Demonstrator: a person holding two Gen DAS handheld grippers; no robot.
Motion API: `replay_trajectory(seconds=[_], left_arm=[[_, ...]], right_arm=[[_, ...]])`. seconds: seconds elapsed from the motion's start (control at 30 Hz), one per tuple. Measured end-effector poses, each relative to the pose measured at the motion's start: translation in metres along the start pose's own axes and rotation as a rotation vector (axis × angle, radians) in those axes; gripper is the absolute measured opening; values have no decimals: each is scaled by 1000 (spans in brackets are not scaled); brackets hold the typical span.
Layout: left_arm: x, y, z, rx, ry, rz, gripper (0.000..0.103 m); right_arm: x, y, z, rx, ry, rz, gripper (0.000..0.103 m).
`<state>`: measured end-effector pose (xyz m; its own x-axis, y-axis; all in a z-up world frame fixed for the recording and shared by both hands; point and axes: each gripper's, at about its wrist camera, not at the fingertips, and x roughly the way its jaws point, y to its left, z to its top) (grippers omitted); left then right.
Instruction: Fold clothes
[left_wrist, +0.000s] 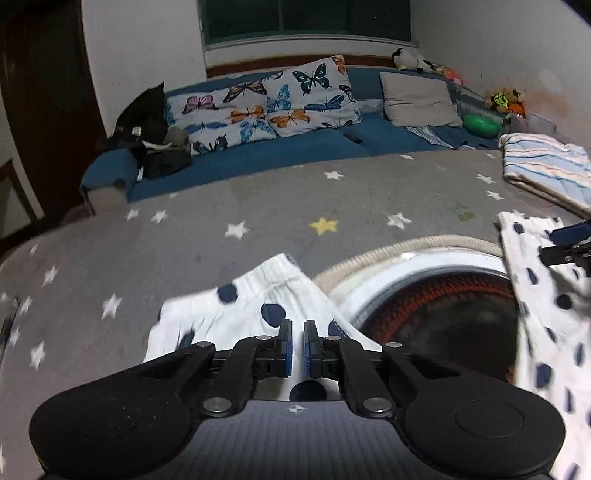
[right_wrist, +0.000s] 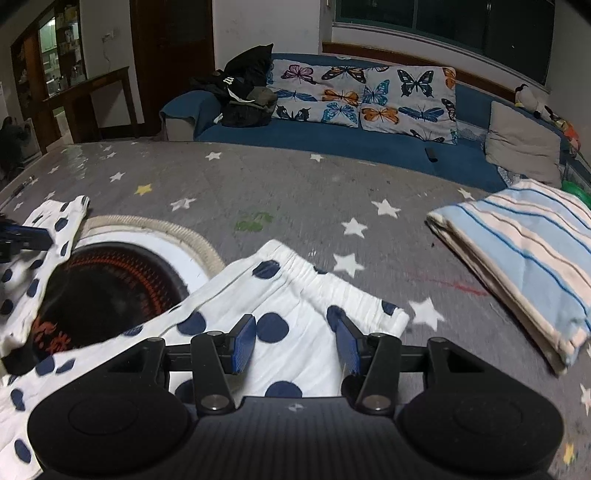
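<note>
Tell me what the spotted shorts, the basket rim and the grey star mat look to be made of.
Spotted shorts: thin woven cotton by the look, matt white with navy dots; soft creases and a gathered elastic waistband.
Basket rim: probably twisted cotton rope, beige and matt; the coiled twist shows. The lining inside looks like smooth white fabric.
Grey star mat: likely short-pile synthetic fabric, matt, with printed stars; blur hides the weave.

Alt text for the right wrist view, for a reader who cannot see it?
The right tongs hang open over white polka-dot shorts draped across a round basket on a grey star-patterned mat. A folded striped cloth lies to the right.
</note>
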<state>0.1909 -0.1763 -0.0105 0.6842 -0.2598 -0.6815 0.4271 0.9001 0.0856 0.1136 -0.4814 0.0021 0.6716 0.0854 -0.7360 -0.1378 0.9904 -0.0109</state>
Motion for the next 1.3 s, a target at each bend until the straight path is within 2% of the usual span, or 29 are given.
replay_trajectory(seconds=[0.3, 0.4, 0.6, 0.77, 0.9, 1.1, 1.2, 1.3], left_arm=[[27, 10, 19, -100, -46, 70, 9], [17, 11, 17, -101, -43, 71, 11], [-25, 9, 6, -96, -48, 42, 23], [-67, -4, -22, -82, -31, -9, 37], [-101, -15, -53, -83, -17, -67, 38], [-154, -26, -102, -112, -47, -130, 37], [-177, -27, -125, -126, -63, -127, 35], [-195, -31, -144, -101, -84, -97, 35]], right_arm=[[16, -6, 16, -12, -27, -1, 53], [7, -4, 17, -31, -34, -7, 53], [-25, 5, 7, -76, -19, 19, 54], [-56, 24, -16, -121, 9, 69, 55], [-78, 44, -41, -159, 30, 112, 55], [-102, 70, -81, -201, 52, 146, 55], [-112, 73, -96, -204, 50, 141, 55], [-121, 73, -108, -196, 43, 132, 55]])
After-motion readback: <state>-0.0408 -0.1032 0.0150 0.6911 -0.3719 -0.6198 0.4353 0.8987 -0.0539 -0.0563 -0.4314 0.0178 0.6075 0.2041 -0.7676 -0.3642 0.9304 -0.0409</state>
